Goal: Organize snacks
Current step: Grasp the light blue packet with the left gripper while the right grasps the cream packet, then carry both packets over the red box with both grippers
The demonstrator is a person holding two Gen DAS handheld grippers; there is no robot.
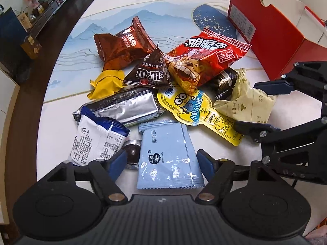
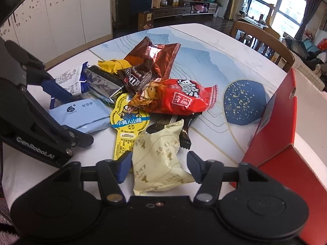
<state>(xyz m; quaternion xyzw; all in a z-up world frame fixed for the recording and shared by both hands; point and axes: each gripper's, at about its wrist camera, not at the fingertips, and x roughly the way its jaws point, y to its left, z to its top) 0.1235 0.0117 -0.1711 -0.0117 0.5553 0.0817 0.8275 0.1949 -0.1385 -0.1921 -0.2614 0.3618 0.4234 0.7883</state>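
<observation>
A pile of snack packets lies on the white table (image 1: 61,122). My left gripper (image 1: 161,163) is open, its fingers on either side of a light blue packet (image 1: 167,155), which also shows in the right wrist view (image 2: 81,114). My right gripper (image 2: 159,165) is open around a cream packet (image 2: 161,159), also visible in the left wrist view (image 1: 247,102). The right gripper appears in the left wrist view (image 1: 263,106) too. In the pile are a red packet (image 1: 206,55), an M&M's bag (image 1: 151,73), a yellow Minions packet (image 1: 196,110) and a silver packet (image 1: 126,106).
A red open box (image 1: 271,32) stands at the right of the table, and shows in the right wrist view (image 2: 276,126). A brown Oreo bag (image 1: 122,45), a yellow wrapper (image 1: 106,83) and a white-blue packet (image 1: 98,138) lie at the left. A wooden chair (image 2: 263,38) stands beyond the table.
</observation>
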